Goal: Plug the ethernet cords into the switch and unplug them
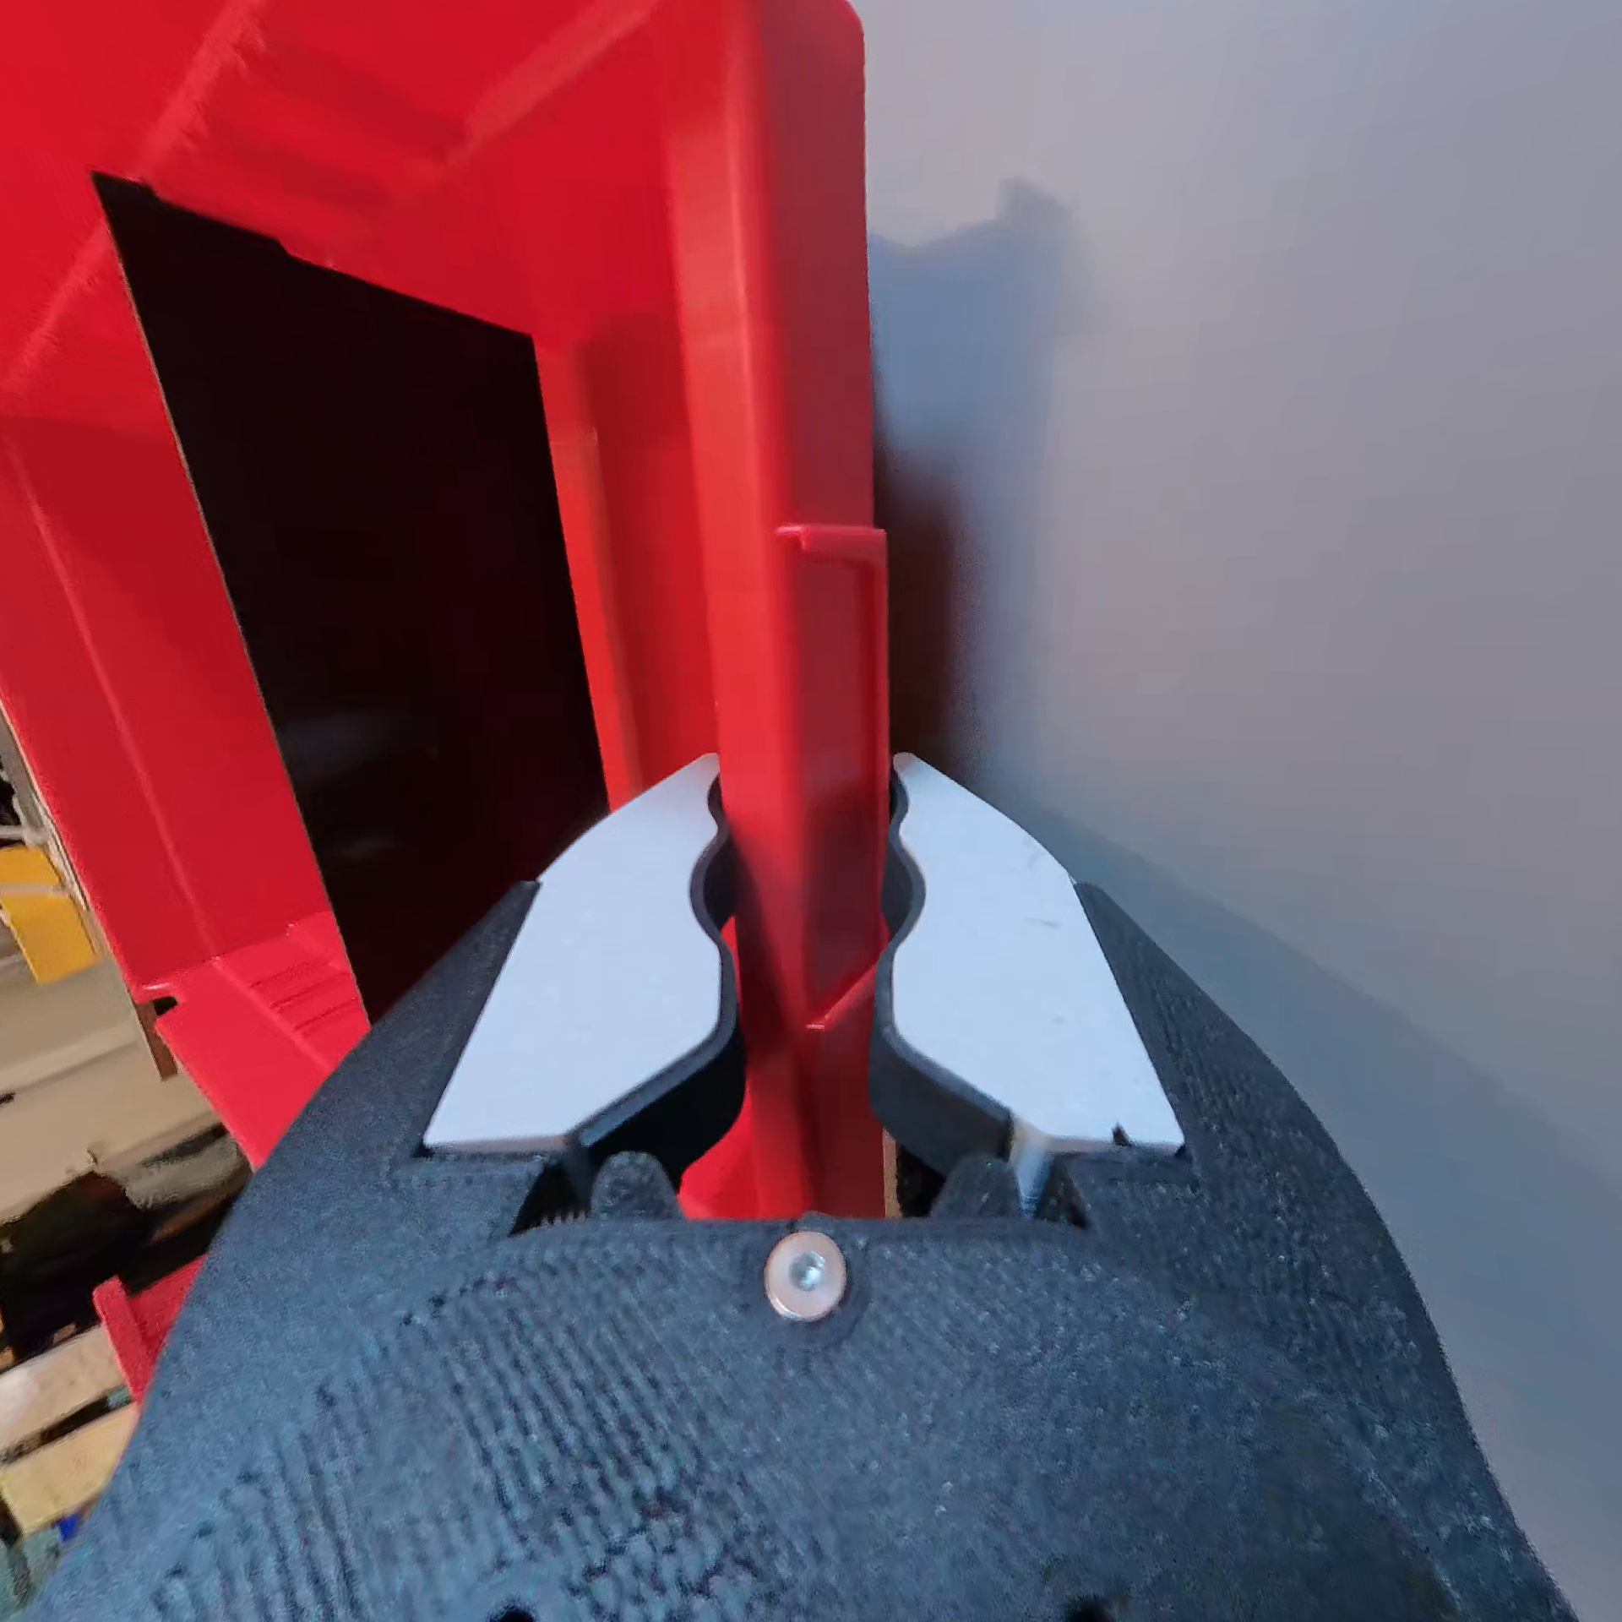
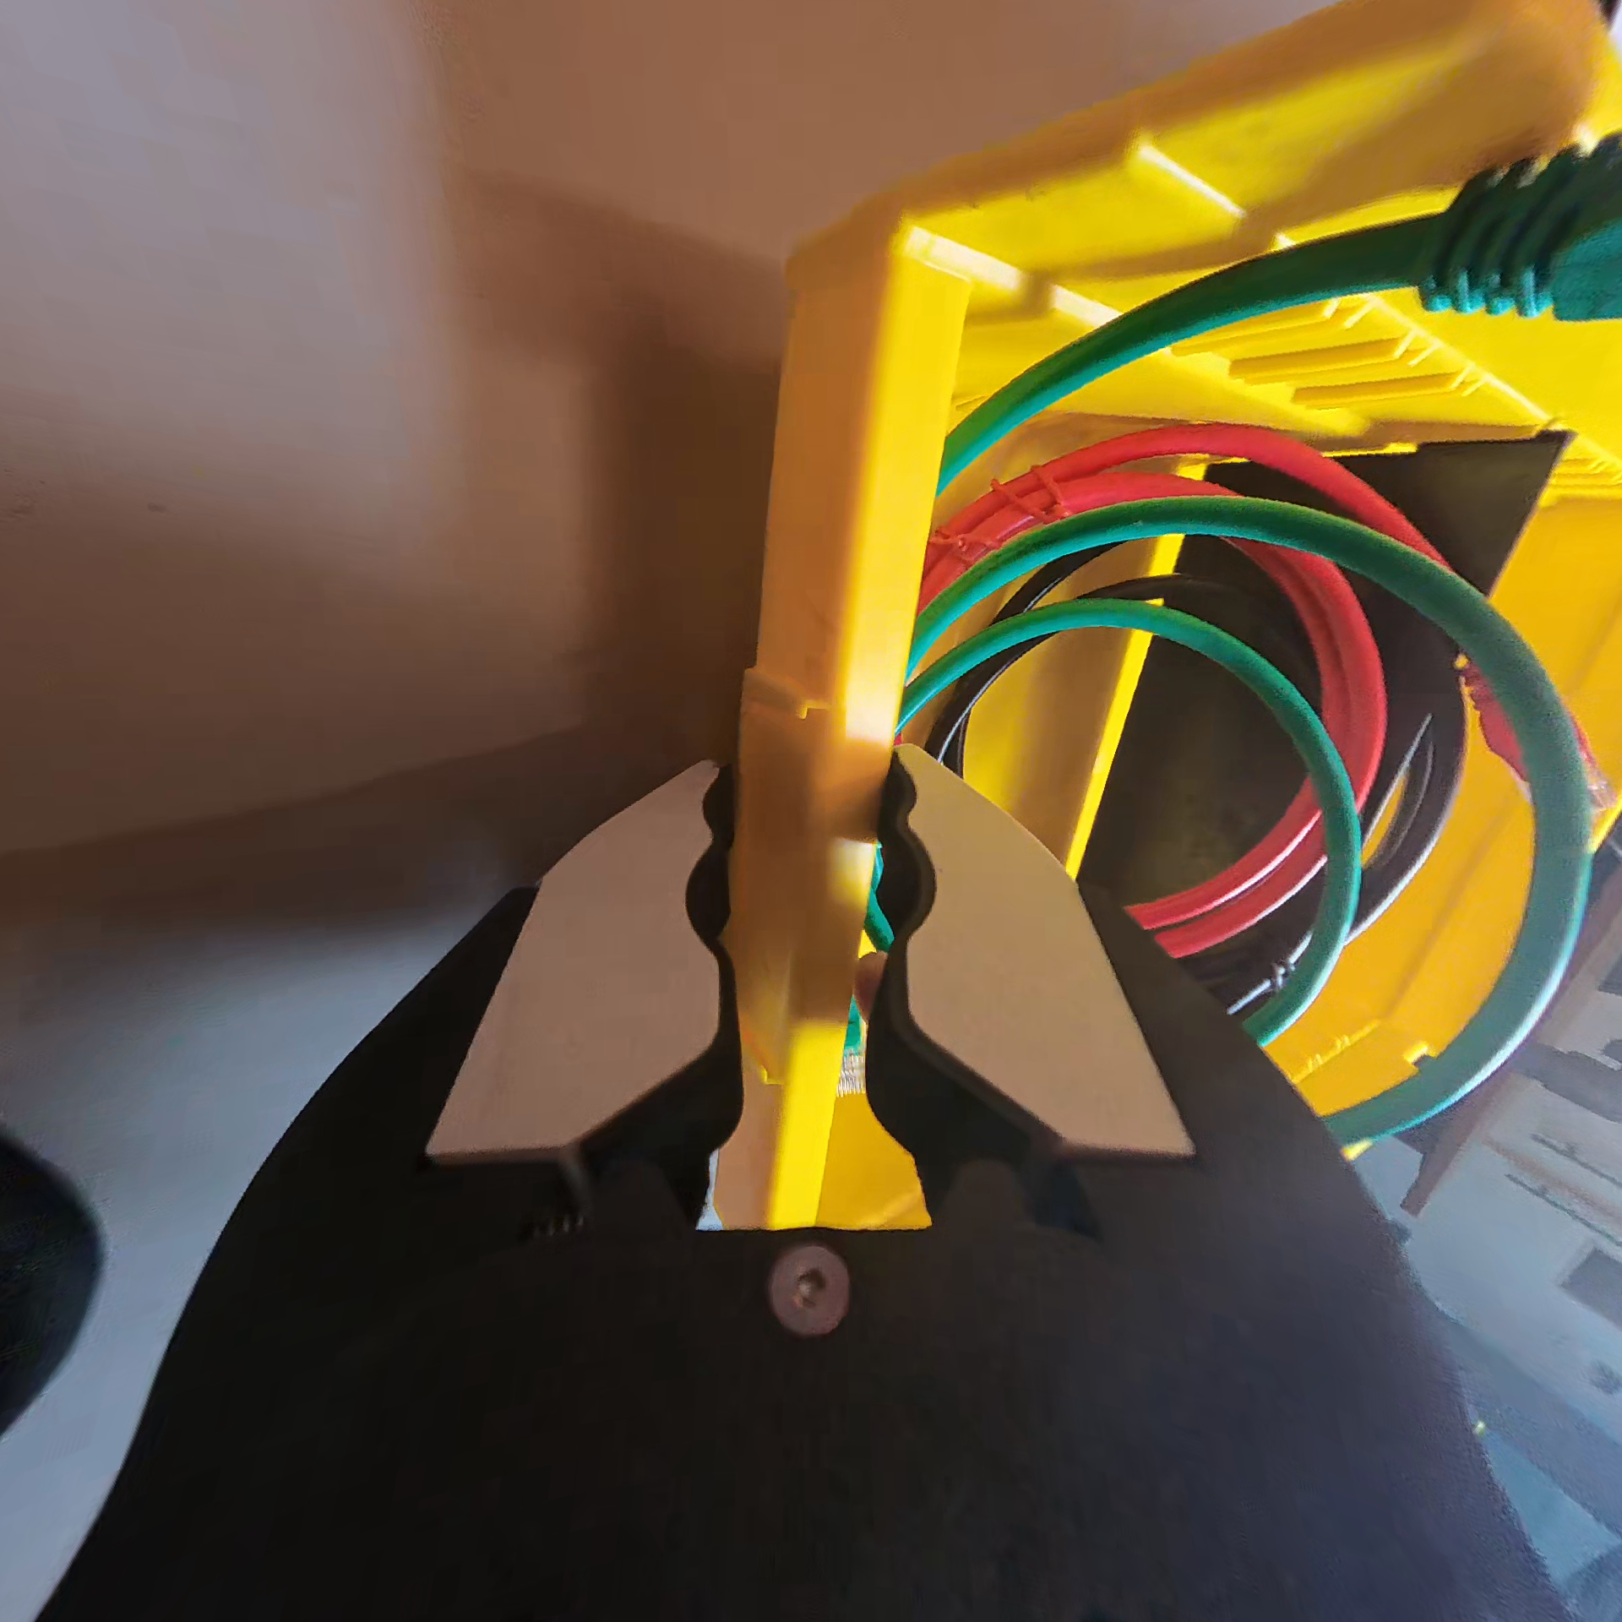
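My left gripper (image 1: pixel 806 777) is shut on the rim of a red plastic bin (image 1: pixel 772 456), which is tipped up; a flat black thing (image 1: pixel 369 597) lies on its floor. My right gripper (image 2: pixel 806 772) is shut on the rim of a yellow plastic bin (image 2: pixel 843 544), also tipped up. Inside the yellow bin are coiled green ethernet cords (image 2: pixel 1229 632), red cords (image 2: pixel 1299 614) and a black cord (image 2: pixel 992 711). A green plug (image 2: pixel 1545 237) hangs at the top right. No switch shows that I can tell.
A pale wall (image 1: pixel 1273 527) is right of the red bin. A brownish wall (image 2: pixel 351 439) is left of the yellow bin. Cluttered shelves and a yellow thing (image 1: pixel 44 904) show at the lower left of the left wrist view. My hands' fingertips stand some 40 centimeters from each other.
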`<act>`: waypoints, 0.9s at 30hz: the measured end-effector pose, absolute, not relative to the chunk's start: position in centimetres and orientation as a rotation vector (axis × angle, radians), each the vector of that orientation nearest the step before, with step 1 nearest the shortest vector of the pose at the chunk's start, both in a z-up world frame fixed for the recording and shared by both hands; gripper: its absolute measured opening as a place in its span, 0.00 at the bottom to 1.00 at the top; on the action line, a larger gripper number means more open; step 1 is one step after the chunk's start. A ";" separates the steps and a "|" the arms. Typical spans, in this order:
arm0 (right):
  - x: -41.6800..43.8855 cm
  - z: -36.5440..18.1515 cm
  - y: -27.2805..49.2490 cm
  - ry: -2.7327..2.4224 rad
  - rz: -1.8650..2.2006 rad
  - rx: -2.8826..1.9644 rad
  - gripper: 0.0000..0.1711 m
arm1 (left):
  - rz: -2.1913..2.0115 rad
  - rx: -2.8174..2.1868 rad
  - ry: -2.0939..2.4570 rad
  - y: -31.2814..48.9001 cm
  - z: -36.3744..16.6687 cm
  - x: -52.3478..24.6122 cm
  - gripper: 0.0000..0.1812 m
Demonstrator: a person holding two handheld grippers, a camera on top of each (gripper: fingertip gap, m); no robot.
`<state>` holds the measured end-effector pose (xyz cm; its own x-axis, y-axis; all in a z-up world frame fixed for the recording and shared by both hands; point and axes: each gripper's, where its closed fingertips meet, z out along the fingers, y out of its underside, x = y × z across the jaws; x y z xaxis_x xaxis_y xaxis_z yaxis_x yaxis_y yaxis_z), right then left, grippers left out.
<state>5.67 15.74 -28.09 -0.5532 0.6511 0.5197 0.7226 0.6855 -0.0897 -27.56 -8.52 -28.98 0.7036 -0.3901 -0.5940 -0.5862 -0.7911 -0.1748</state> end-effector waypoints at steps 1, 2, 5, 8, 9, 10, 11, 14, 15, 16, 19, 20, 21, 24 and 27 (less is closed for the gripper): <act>6.3 -28.1 14.7 -2.364 -0.176 -1.035 0.18 | 0.765 -2.536 0.792 -8.0 -29.0 -26.4 0.17; 7.0 -28.1 13.6 -2.355 -0.166 -1.014 0.18 | 0.752 -2.507 0.833 -7.4 -29.0 -25.0 0.17; 8.9 -28.0 10.0 -2.309 -0.069 -1.011 0.18 | 0.706 -2.418 0.957 -5.1 -28.9 -20.6 0.17; 10.0 -26.5 6.5 -2.180 0.164 -1.102 0.22 | 0.676 -2.326 1.056 -2.1 -28.7 -16.6 0.17; 10.2 -25.3 5.4 -2.109 0.272 -1.131 0.25 | 0.661 -2.299 1.070 -1.0 -28.7 -15.6 0.17; 10.6 -24.0 4.4 -2.033 0.387 -1.154 0.26 | 0.644 -2.271 1.072 0.2 -28.6 -14.7 0.18; 11.1 -22.6 3.7 -1.952 0.496 -1.176 0.26 | 0.617 -2.248 1.056 1.3 -28.3 -14.1 0.19; 14.1 -19.7 4.9 -1.684 0.656 -1.294 0.21 | 0.496 -2.225 0.907 3.4 -27.0 -13.4 0.26; 15.5 -19.4 6.1 -1.593 0.660 -1.346 0.21 | 0.445 -2.204 0.847 3.6 -26.2 -13.0 0.28; 17.0 -19.3 7.5 -1.499 0.658 -1.399 0.21 | 0.379 -2.160 0.784 3.5 -25.1 -12.3 0.29; 20.6 -19.7 10.9 -1.225 0.724 -1.540 0.21 | 0.083 -2.040 0.570 2.1 -21.9 -8.6 0.28; 21.2 -20.1 12.1 -1.146 0.749 -1.582 0.22 | -0.044 -2.019 0.496 1.4 -21.0 -6.9 0.28; 21.5 -20.6 13.0 -1.090 0.765 -1.623 0.24 | -0.172 -2.000 0.424 0.6 -20.2 -5.0 0.27; 20.3 -22.2 14.5 -1.031 0.775 -1.691 0.29 | -0.407 -1.950 0.280 -1.2 -19.4 0.8 0.28; 18.1 -22.7 14.8 -0.995 0.816 -1.699 0.29 | -0.407 -1.919 0.157 -0.4 -20.2 4.3 0.29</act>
